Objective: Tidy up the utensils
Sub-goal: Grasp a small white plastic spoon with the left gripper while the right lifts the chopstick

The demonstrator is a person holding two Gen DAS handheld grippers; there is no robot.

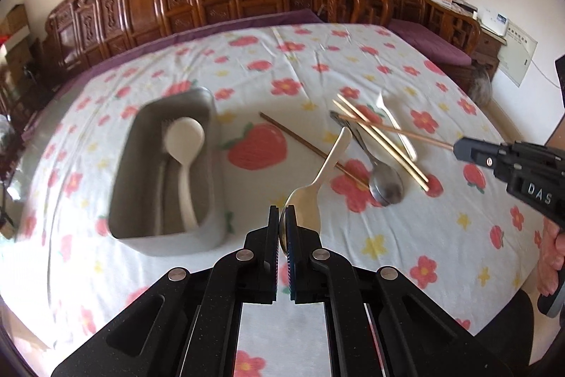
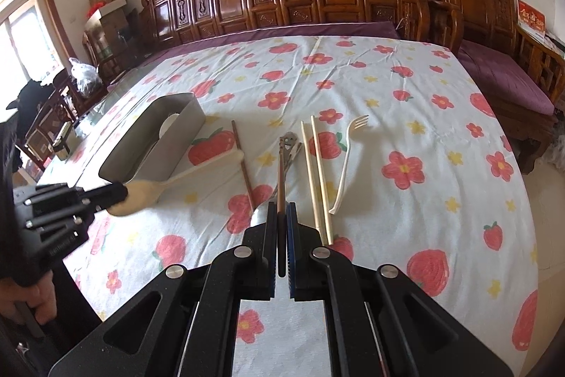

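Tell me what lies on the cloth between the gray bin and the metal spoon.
In the left wrist view, one dark brown chopstick lies between the gray bin and the metal spoon; otherwise bare tablecloth.

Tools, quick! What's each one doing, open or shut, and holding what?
Left tool: closed, holding a cream spoon by its bowl.
Right tool: closed, holding a brown chopstick.

Both devices are matte black with a faintly speckled finish. The left gripper [image 1: 282, 218] shows flat linkage arms with long cut-out slots, joined by round silver pins, and blue-edged ribbed pads [image 1: 291, 249]. The right gripper [image 2: 281, 214] matches it. At the right edge of the left view its body bears the white letters "DAS", above a bare-skinned hand [image 1: 552, 257].
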